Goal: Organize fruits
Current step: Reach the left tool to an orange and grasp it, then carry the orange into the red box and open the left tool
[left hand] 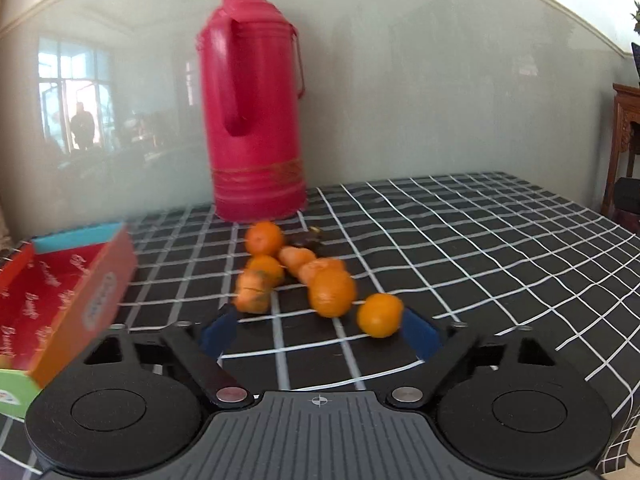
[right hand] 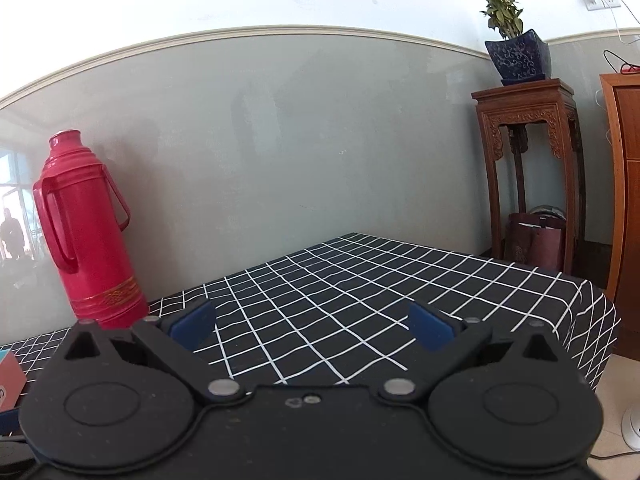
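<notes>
Several small oranges (left hand: 332, 292) lie in a loose cluster on the black checked tablecloth (left hand: 480, 240) in the left wrist view, one (left hand: 379, 315) nearest and to the right. One piece (left hand: 253, 292) at the left looks mouldy. A red and orange box (left hand: 68, 296) stands at the left, open on top. My left gripper (left hand: 320, 332) is open and empty, just short of the cluster, its blue pads (left hand: 218, 332) wide apart. My right gripper (right hand: 312, 326) is open and empty above bare cloth (right hand: 360, 280); no fruit shows in its view.
A tall red thermos (left hand: 254, 120) stands behind the oranges against the grey wall, and shows at the left in the right wrist view (right hand: 88, 232). A dark small object (left hand: 308, 240) lies behind the fruit. A wooden stand (right hand: 528, 176) with a potted plant (right hand: 516, 52) is beyond the table's right edge.
</notes>
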A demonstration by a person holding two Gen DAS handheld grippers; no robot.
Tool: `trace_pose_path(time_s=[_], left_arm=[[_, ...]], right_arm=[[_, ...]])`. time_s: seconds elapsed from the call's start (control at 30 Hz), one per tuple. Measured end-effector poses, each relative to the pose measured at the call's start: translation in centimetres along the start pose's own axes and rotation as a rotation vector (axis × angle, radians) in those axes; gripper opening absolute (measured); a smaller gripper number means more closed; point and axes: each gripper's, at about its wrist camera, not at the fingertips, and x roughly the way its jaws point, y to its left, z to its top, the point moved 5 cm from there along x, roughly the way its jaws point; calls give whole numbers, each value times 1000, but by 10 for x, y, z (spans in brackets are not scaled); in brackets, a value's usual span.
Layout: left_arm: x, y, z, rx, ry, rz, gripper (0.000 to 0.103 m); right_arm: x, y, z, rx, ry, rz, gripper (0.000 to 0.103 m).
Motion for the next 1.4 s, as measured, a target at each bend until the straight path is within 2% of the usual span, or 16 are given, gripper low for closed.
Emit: trace_pose_path(time_s=[0.23,0.37,0.53,0.6,0.83,1.0,1.2,1.4], left_arm=[[28,-31,-1,-19,50,-1,75],[40,-40,-4,-31,85,-8,57],[48,-42,-6,-63,115,-7,47],[48,-43,-5,-70,111,-10,34],[47,-38,-6,-91,97,-18,33],[32,-23,1,-69,33,31,33],[7,19,12,-59,-45,149,33],[-16,84,18,-103,-82,290,33]], right_arm=[[0,-14,2,30,4,7,97],[0,-18,3,42,9,9,97],[0,-20,3,44,11,11,97],[0,-20,3,45,12,11,97],[1,-18,2,50,21,16,97],[0,-10,1,35,20,32,97],[-2,11,-3,21,33,71,97],[-5,46,-10,-18,45,144,97]])
